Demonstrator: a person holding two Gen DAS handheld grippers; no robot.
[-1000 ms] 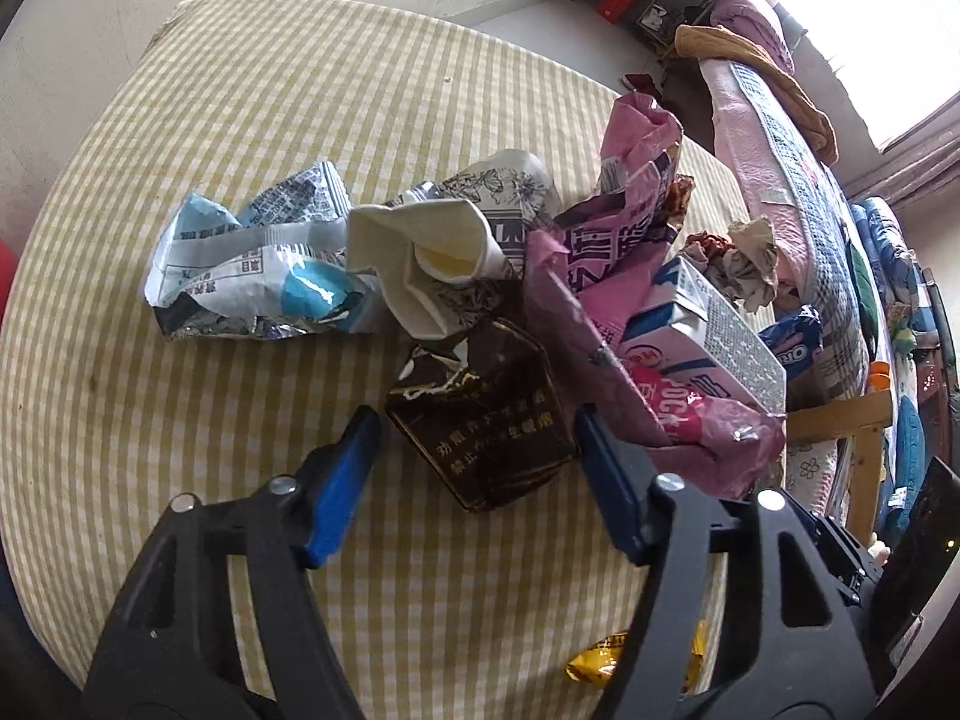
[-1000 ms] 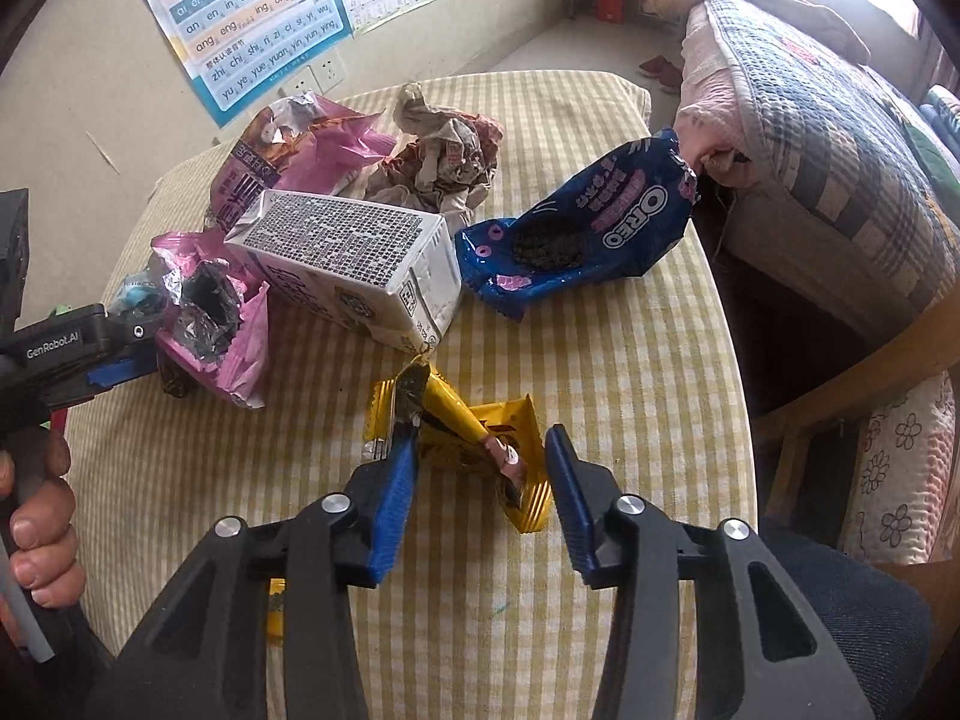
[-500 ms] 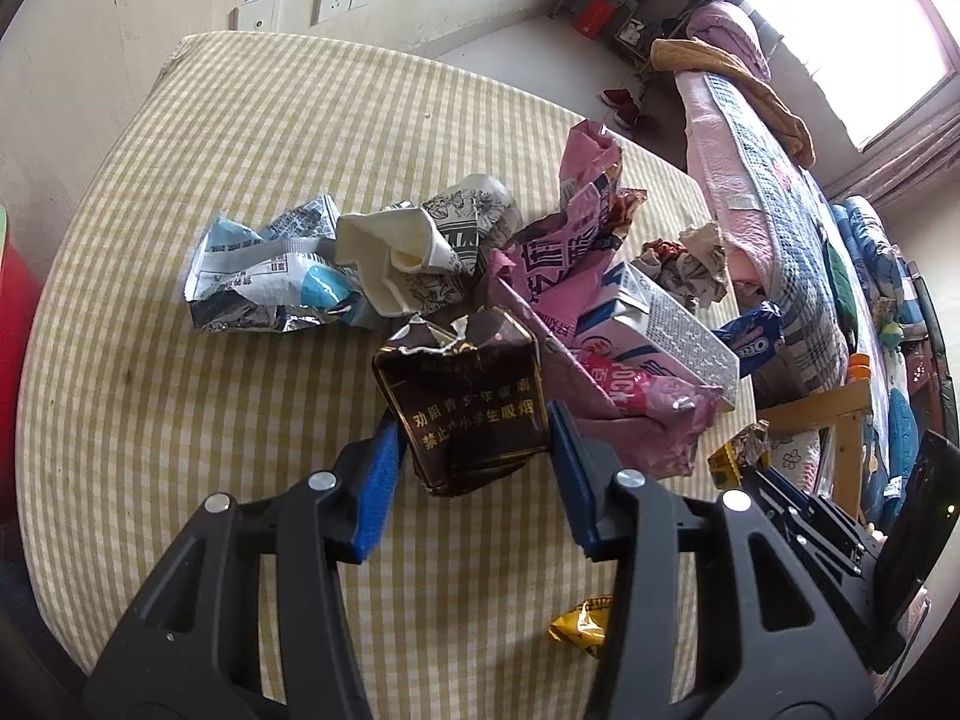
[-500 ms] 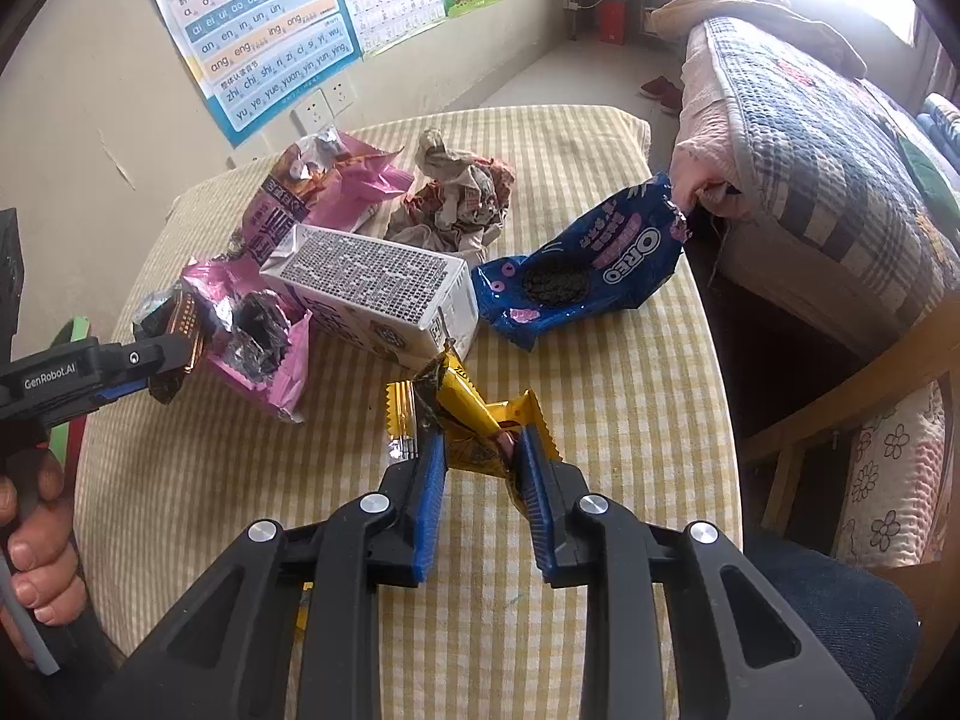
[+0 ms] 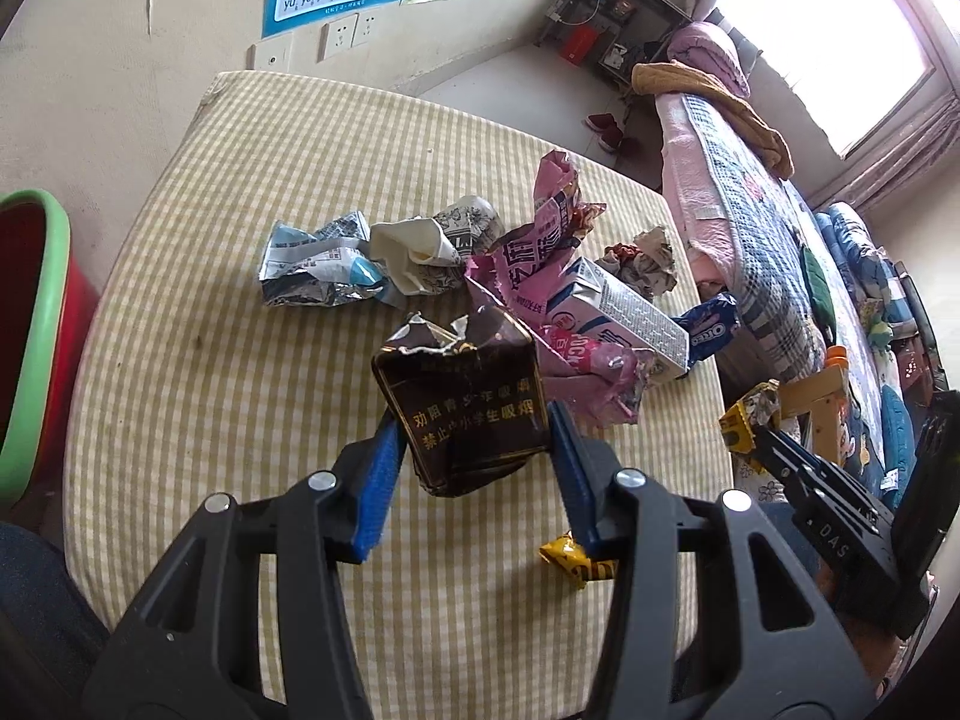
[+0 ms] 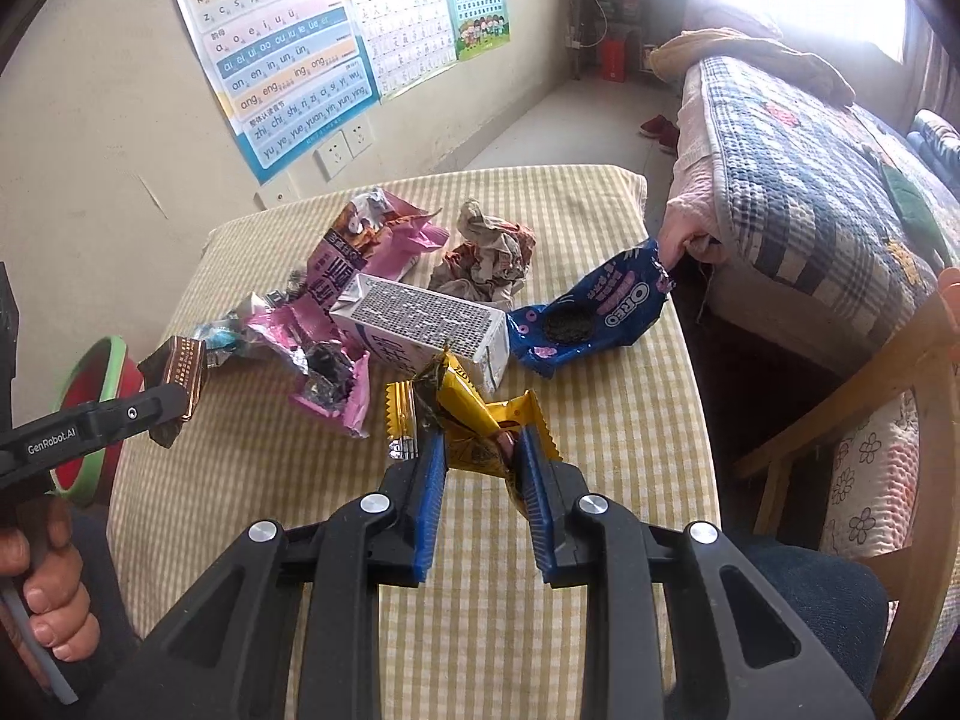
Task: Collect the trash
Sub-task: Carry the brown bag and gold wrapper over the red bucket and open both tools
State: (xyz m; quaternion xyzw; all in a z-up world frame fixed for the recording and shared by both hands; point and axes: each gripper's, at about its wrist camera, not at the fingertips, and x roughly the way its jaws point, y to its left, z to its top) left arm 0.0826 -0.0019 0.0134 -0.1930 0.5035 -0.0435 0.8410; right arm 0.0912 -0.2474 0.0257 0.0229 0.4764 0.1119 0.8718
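My left gripper [image 5: 477, 426] is shut on a crumpled dark brown cigarette pack [image 5: 465, 396] and holds it above the checked tablecloth [image 5: 210, 360]. The same pack [image 6: 180, 369] shows in the right wrist view at the left gripper's tip. My right gripper [image 6: 480, 450] is shut on a yellow snack wrapper [image 6: 474, 426], lifted off the cloth. On the table lie a pink wrapper [image 5: 540, 264], a white milk carton [image 6: 420, 324], a blue Oreo bag [image 6: 594, 312], a silver-blue wrapper [image 5: 312, 264], a crushed paper cup [image 5: 414, 252] and a crumpled paper wad [image 6: 486, 258].
A red bin with a green rim [image 5: 30, 324] stands left of the table. A small yellow wrapper [image 5: 576, 558] lies near the front edge. A bed with a plaid quilt [image 6: 810, 180] and a wooden chair [image 6: 888, 396] are to the right. A hand [image 6: 36, 594] grips the left handle.
Both grippers closed on their items and lifted them off the cloth: the left took the brown pack, the right the yellow wrapper. The red bin has come into the left view.
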